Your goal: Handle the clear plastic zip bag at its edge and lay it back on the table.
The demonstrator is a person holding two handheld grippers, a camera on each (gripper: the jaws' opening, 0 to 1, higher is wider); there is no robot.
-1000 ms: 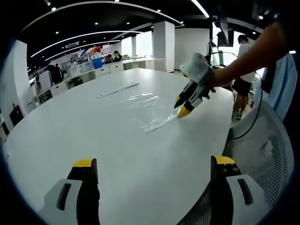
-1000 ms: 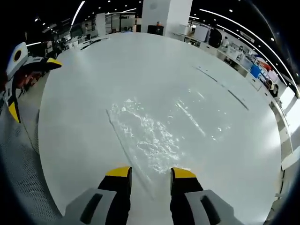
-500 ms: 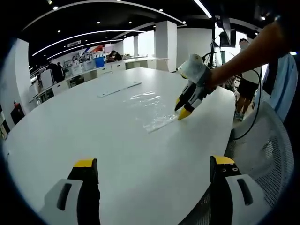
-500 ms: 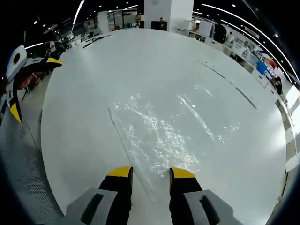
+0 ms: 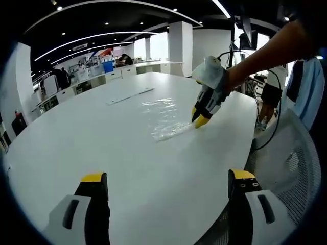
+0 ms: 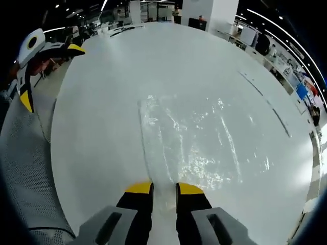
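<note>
The clear plastic zip bag (image 5: 164, 115) lies flat and crinkled on the white table (image 5: 102, 143). In the right gripper view the bag (image 6: 194, 138) spreads out ahead, and its near edge runs in between my right gripper's (image 6: 164, 188) jaws, which stand close together with a narrow gap. From the left gripper view a hand holds that right gripper (image 5: 200, 116) tip-down at the bag's near right edge. My left gripper (image 5: 167, 177) hovers wide open over the table's near rim, holding nothing; it appears as the left gripper (image 6: 48, 74) at the upper left, apart from the bag.
A grey mesh chair (image 5: 299, 168) stands by the table's edge, and its chair mesh (image 6: 23, 153) fills the left side. A long thin strip (image 5: 129, 97) lies on the table beyond the bag. A person (image 5: 271, 89) stands at the far right. Desks line the background.
The right gripper's jaws have narrowed and slid forward so the bag's edge sits between them. The bag has turned slightly in that view. The left gripper stays wide open in place.
</note>
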